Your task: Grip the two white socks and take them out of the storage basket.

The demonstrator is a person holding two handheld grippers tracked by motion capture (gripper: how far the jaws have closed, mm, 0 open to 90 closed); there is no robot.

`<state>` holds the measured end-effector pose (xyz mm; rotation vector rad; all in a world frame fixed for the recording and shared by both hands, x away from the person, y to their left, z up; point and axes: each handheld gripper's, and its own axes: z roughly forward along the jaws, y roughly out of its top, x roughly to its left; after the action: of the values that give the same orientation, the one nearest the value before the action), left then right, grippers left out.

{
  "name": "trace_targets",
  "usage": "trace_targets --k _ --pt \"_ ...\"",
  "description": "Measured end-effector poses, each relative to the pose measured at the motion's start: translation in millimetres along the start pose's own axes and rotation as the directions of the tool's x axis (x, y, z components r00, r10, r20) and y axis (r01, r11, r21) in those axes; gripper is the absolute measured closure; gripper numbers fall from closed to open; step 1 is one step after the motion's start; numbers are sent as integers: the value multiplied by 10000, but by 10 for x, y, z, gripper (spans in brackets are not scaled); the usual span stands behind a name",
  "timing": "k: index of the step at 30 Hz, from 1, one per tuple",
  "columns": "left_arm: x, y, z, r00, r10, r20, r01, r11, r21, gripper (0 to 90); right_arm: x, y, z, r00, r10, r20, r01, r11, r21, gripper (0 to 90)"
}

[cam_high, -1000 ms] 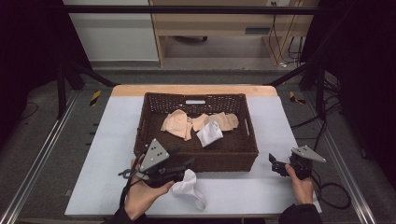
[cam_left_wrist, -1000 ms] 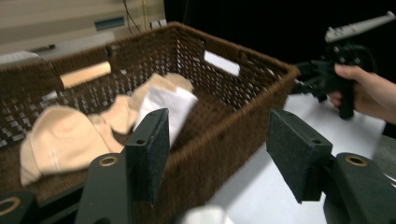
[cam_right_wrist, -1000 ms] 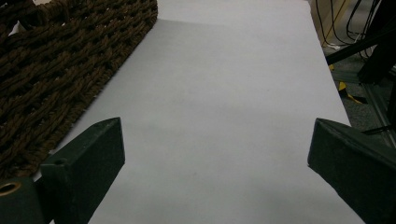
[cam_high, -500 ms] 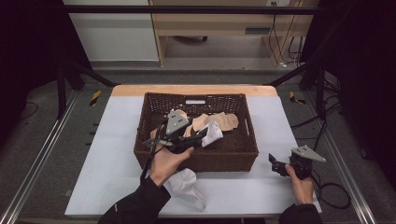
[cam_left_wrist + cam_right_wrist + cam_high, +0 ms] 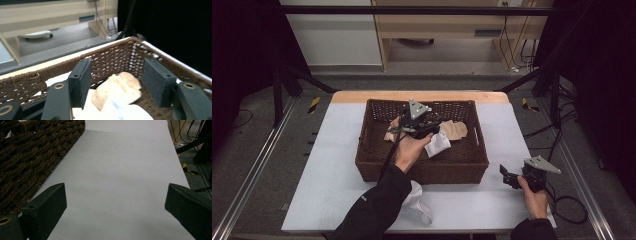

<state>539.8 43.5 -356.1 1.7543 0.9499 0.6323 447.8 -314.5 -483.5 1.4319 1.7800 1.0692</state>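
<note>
A brown woven basket (image 5: 371, 165) stands in the middle of the white table. Inside it lie a tan cloth (image 5: 458, 129) and a white cloth (image 5: 438, 144). My left gripper (image 5: 433, 127) hovers over the basket's inside, jaws open. In the left gripper view the tan cloth (image 5: 120, 87) and the white cloth (image 5: 117, 111) lie below and beyond my open left gripper (image 5: 117, 72), untouched by the pads. Another white cloth (image 5: 418, 199) lies on the table in front of the basket, partly under the left sleeve. My right gripper (image 5: 508, 176) rests open at the table's right front.
The basket's far wall (image 5: 112, 56) rises just past the left jaws. In the right gripper view, bare white table (image 5: 120, 170) stretches ahead between the wide jaws, with the basket's side (image 5: 30, 157) at the left. Cables (image 5: 569, 210) trail off the table's right edge.
My left gripper has moved from the table in front of the basket, beside the loose white cloth, up and over into the basket. The right gripper has stayed still.
</note>
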Motion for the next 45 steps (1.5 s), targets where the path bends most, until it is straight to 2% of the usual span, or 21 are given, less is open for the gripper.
trace_targets --k 4,10,12,14,16,19,21,23,25,27,28,31,34,35,37,38,39,40,41,43,45 --pt "42 -79 198 9996 -187 -206 192 9996 219 411 0 0 -1 10000 -7 -2 7 10000 -18 42" --pt "44 -214 427 9994 5 -348 30 9950 1001 419 -2 0 -1 10000 -8 -13 8 10000 -14 42" --pt "55 -249 479 9994 -70 -333 110 9925 1220 418 -1 -1 -2 10000 -4 -12 3 10000 -22 42" --pt "48 -279 520 9995 77 -322 -32 9904 1383 412 -3 0 -1 10000 -9 -30 9 10000 -16 42" --pt "20 -313 566 9999 13 -134 8 9870 1609 397 -5 0 1 10000 30 -66 -30 10000 8 42" --pt "2 -316 572 9997 180 -150 -151 9852 1705 380 -5 1 1 10000 34 -63 -34 10000 13 42" --pt "-12 -317 578 9999 87 -82 -71 9835 1808 353 -3 0 1 10000 15 -43 -15 10000 -2 42" --pt "-35 -338 604 10000 44 8 -45 9756 2193 344 -3 0 1 10000 5 -52 -5 10000 7 42" --pt "-74 -377 639 9994 347 91 -359 9655 2579 326 -3 0 1 10000 12 -39 -12 10000 -1 42" --pt "-100 -399 663 9989 454 148 -477 9586 2807 317 -4 0 1 10000 14 -50 -14 10000 3 42" --pt "-104 -403 669 9979 638 120 -645 9542 2920 317 -4 0 1 10000 23 -56 -23 10000 5 42" --pt "-105 -423 685 9972 734 110 -730 9434 3235 338 -3 -1 0 10000 -8 -32 8 10000 -10 42" --pt "-96 -448 706 9984 536 187 -568 9334 3544 453 -3 -1 -1 10000 -12 -37 12 10000 -18 42" --pt "-94 -457 716 9984 505 248 -562 9276 3692 453 -3 -1 -1 10000 -12 -37 12 10000 -18 42" --pt "-100 -477 737 9978 574 325 -657 9122 4045 492 -2 -1 -1 10000 -12 -37 12 10000 -14 42" --pt "-104 -488 748 9975 606 349 -697 9029 4242 552 -2 -1 -1 10000 -12 -37 12 10000 -17 42" --pt "-105 -494 756 9973 620 396 -732 8937 4427 552 -2 -1 -1 10000 -12 -37 12 10000 -17 42" --pt "-104 -499 760 9969 631 474 -778 8874 4545 644 -1 -1 -2 10000 3 -39 -3 10000 -29 42" --pt "-103 -499 758 9970 564 524 -743 8831 4632 644 -1 -1 -2 10000 3 -39 -3 10000 -29 42" --pt "-92 -498 749 9976 476 507 -661 8744 4807 737 -3 -2 -5 10000 -7 -29 7 10000 -61 42" --pt "-82 -492 739 9985 264 487 -470 8689 4927 810 -2 -2 -5 10000 -10 -32 9 10000 -58 42"
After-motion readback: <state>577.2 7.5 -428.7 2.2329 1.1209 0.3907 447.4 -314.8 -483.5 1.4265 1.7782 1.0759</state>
